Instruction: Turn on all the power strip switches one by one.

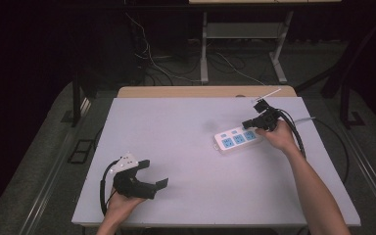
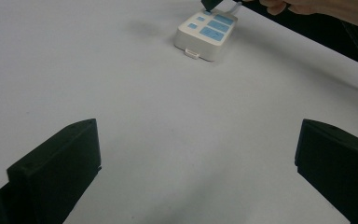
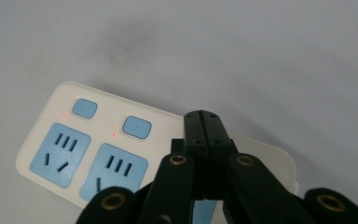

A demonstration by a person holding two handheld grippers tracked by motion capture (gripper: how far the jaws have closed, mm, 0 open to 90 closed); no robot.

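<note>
My right gripper (image 3: 204,122): jaws pressed together, tip over the third switch of the power strip (image 1: 237,139) at table's far right | step: pressing switch | next: push straight down | left gripper (image 1: 152,175): spread, idle near-left.

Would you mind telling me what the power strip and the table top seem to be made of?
Power strip: probably moulded plastic, smooth off-white shell with rounded edges and a soft sheen; blue socket faces and buttons look like plastic too.
Table top: matte pale grey sheet, perhaps laminate or a mat; a wood-coloured far edge hints at board underneath.
</note>
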